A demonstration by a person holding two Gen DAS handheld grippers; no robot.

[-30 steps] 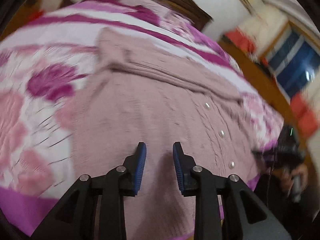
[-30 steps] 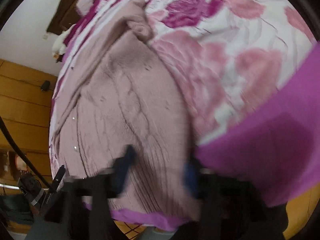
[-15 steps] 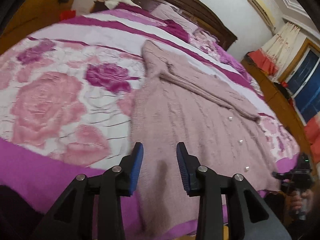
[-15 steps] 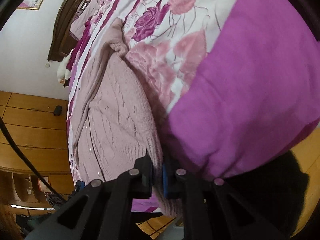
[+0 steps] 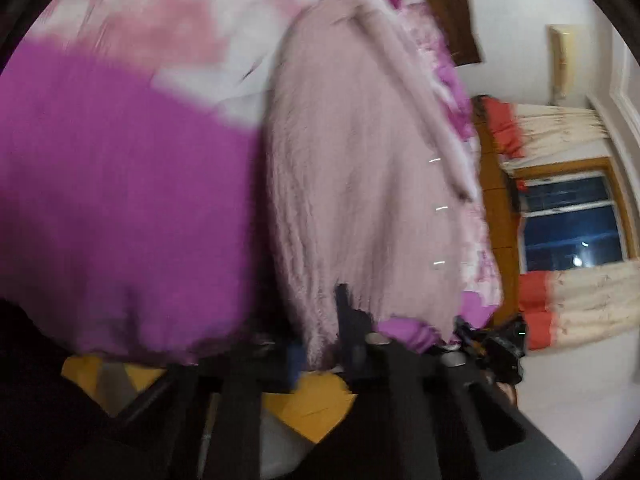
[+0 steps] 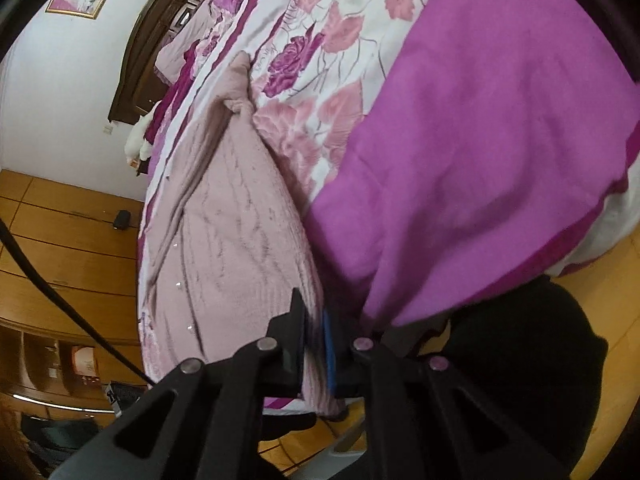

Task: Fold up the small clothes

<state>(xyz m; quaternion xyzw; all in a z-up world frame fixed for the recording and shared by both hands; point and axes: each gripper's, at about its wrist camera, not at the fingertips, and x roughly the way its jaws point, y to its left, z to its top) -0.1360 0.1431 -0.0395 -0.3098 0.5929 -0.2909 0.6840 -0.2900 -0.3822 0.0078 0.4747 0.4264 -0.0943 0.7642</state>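
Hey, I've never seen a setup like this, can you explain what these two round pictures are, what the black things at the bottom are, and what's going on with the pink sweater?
No robot here: a person holds a pair of black tongs in each hand, and a wide-angle camera on each looks forward along its fingers. That is why both pictures are round and bent.

One picture comes from the left tongs, the other from the right tongs. Both look at a bed with a rose-patterned purple cover. On it lies a dusty pink knitted cardigan with small buttons, its hem hanging over the bed's edge.

The right tongs are shut on that hem. The left picture is blurred; its tongs, which have just been closing, also seem shut on the hem of the cardigan. Probably the fold comes next.
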